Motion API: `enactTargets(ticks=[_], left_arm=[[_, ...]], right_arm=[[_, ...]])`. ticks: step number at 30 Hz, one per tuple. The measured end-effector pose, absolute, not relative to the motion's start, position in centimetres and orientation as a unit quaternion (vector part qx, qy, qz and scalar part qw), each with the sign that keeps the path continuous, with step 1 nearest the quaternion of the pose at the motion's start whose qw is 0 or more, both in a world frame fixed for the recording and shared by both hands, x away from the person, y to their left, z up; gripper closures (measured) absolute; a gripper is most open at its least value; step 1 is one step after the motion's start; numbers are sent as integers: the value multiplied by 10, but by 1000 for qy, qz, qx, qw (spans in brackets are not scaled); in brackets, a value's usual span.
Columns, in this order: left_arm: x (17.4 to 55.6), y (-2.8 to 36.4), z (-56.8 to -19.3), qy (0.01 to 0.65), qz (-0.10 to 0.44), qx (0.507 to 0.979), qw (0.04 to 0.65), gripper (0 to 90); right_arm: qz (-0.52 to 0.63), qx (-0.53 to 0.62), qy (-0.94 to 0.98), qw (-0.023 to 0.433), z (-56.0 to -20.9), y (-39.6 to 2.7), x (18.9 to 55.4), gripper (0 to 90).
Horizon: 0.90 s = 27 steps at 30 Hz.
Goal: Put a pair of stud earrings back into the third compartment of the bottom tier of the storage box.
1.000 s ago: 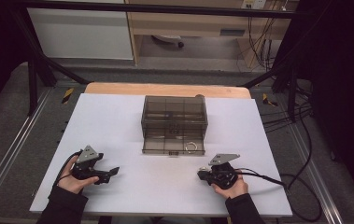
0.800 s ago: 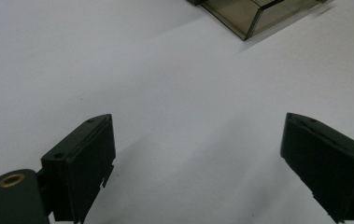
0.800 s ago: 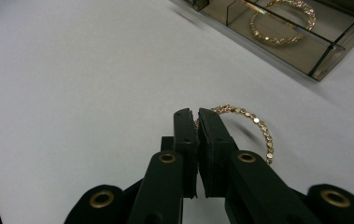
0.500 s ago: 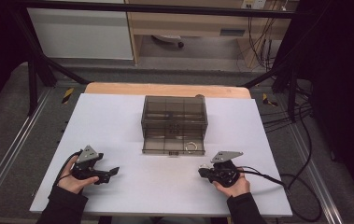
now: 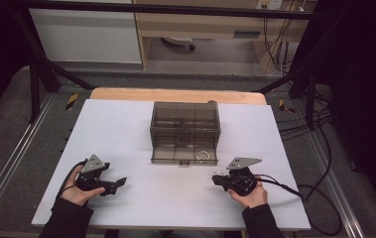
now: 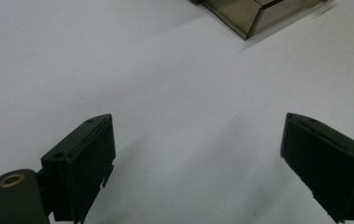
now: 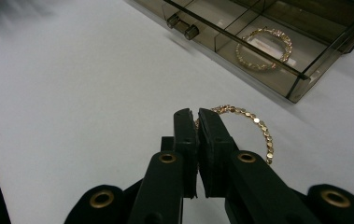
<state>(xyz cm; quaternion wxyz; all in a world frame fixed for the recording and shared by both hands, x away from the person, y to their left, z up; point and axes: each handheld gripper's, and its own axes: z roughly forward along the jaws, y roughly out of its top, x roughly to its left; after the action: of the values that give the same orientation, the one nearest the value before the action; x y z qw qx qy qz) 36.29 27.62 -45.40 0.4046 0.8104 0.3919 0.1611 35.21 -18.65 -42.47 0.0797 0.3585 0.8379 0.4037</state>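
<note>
A smoked clear drawer box (image 5: 185, 121) stands mid-table with its bottom drawer (image 5: 184, 155) pulled out toward me. One gold bead bracelet (image 5: 203, 156) (image 7: 263, 46) lies in the drawer's right compartment. My right gripper (image 5: 216, 178) (image 7: 195, 116) is shut, and a second gold bracelet (image 7: 258, 128) is pinched at its tips, looping out to the right just in front of the drawer. My left gripper (image 5: 120, 182) (image 6: 198, 140) rests low over the white table at the front left, open wide with nothing between its fingers.
The white table top (image 5: 126, 129) has a wooden strip (image 5: 175, 94) along its far edge. Two small knobs (image 7: 184, 27) stick out of the drawer front. Black cables (image 5: 294, 191) trail off the table's right side. A corner of the drawer (image 6: 254, 14) sits far ahead of the left gripper.
</note>
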Motion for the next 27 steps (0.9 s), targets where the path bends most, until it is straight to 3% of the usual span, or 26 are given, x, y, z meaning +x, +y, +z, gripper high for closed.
enactTargets(ticks=[27], left_arm=[[363, 277, -454, 393, 161, 809, 405, 98]], right_arm=[[427, 356, 825, 97, -396, -185, 362, 867]])
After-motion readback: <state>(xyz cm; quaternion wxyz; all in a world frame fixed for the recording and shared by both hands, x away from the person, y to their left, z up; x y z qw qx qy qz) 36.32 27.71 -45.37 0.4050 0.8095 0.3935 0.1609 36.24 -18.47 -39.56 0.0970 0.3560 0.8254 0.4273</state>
